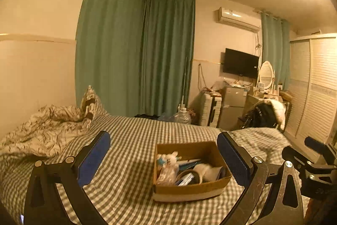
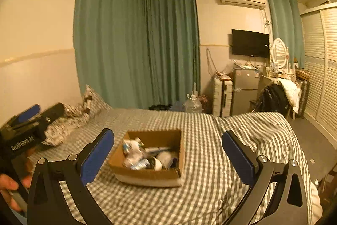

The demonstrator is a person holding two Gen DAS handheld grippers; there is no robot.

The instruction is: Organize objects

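Observation:
An open cardboard box sits on the checked bed sheet, full of several mixed items: a white plush toy, a clear plastic packet, a round roll and white cloth. My left gripper is open and empty, held above and in front of the box. My right gripper is open and empty, also held over the box. Each gripper shows in the other's view: the right one at the right edge, the left one at the left, blurred.
A crumpled patterned duvet and pillow lie at the bed's far left. A striped duvet covers the right side. Beyond the bed are green curtains, a water jug, a suitcase, a small fridge, a chair with clothes and a wardrobe.

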